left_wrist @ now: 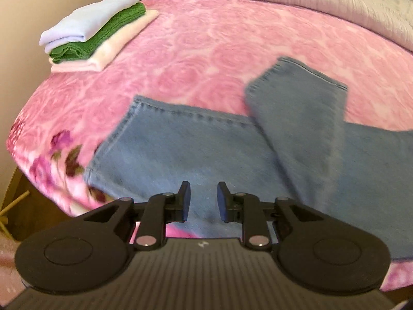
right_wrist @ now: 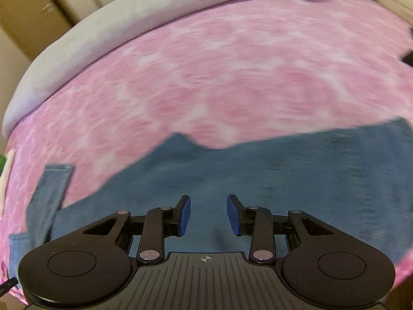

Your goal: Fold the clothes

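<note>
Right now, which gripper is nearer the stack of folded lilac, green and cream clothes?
Left. The left gripper views the stack ahead-left; from the right gripper, only its edge shows far left.

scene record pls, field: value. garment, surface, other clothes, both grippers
garment: blue jeans, spread across the near part of the bed, one leg flipped over the rest at an angle
surface: pink floral blanket
other clothes: folded stack at the far left, lilac on green on pale pink
left gripper: open, empty, over the jeans
right gripper: open, empty, over the jeans
image quality: both views motion-blurred
</note>
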Demonstrator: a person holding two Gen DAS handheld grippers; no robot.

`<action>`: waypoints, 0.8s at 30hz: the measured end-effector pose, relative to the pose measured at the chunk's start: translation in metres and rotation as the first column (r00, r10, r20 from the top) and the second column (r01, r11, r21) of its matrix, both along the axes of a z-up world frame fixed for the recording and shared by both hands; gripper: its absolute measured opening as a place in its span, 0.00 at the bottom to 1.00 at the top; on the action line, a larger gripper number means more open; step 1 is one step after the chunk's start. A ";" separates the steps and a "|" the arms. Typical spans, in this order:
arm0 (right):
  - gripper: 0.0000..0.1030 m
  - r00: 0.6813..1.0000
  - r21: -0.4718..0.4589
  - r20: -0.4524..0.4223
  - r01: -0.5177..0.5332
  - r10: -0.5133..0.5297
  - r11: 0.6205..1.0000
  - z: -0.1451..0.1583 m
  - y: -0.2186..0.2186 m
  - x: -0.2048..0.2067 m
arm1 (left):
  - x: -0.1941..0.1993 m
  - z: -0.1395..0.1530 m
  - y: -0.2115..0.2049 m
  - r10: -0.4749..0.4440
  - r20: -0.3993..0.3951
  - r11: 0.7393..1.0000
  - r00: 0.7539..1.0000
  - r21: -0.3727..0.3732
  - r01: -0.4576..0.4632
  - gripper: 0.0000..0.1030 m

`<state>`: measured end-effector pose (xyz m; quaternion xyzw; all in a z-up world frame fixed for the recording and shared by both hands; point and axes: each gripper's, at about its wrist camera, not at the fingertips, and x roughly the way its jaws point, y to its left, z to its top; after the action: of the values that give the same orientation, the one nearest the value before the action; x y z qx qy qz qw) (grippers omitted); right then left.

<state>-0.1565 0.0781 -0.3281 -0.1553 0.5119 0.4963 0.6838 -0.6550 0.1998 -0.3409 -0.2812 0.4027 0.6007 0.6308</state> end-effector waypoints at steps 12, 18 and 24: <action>0.35 0.990 0.045 -0.131 -0.038 0.044 0.998 -0.035 0.105 -0.109 | -0.133 -0.012 0.082 0.099 0.057 0.995 0.993 0.008 -0.100 0.19; 0.35 0.898 0.019 -0.436 0.069 -0.054 0.997 -0.081 0.145 -0.141 | -0.184 -0.003 0.070 0.227 0.219 0.973 0.949 -0.098 -0.210 0.19; 0.10 0.823 -0.055 -0.545 0.158 -0.162 0.986 -0.102 0.161 -0.185 | -0.216 -0.007 0.054 0.354 0.326 0.934 0.877 -0.178 -0.311 0.19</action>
<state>-0.3418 0.2392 -0.4302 0.0338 0.6987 0.4592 0.5476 -0.8714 0.2533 -0.3478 -0.4867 0.2642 0.6146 0.5618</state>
